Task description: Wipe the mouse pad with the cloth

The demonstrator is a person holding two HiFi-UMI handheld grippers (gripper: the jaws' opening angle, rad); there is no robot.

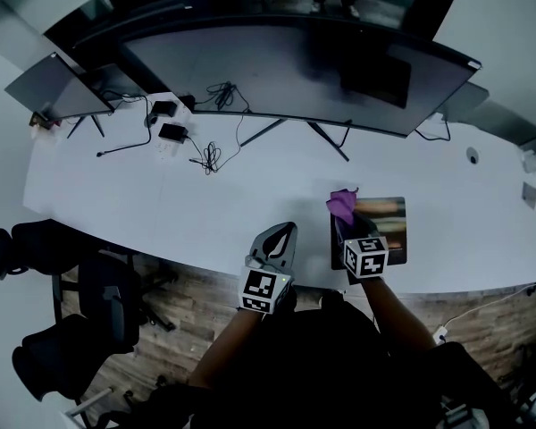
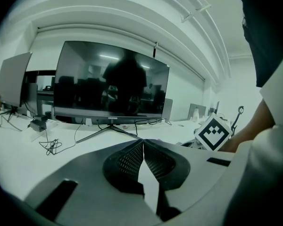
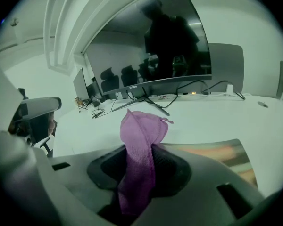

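Observation:
A purple cloth [image 3: 140, 147] is pinched between the jaws of my right gripper [image 3: 144, 140], and it sticks up past the tips. In the head view the cloth [image 1: 342, 203] hangs over the left end of the mouse pad [image 1: 386, 224], a dark printed rectangle near the white desk's front edge. The mouse pad [image 3: 231, 157] shows to the right of the jaws in the right gripper view. My left gripper [image 1: 280, 240] is shut with nothing in it, hovering at the desk's front edge left of the pad. Its jaws [image 2: 142, 147] meet at the tips.
A large curved monitor [image 1: 304, 74] stands across the back of the white desk [image 1: 161, 204]. A smaller screen [image 1: 58, 88], power bricks and tangled cables [image 1: 210, 155] lie at the left. Black office chairs [image 1: 71, 315] stand on the wooden floor at the lower left.

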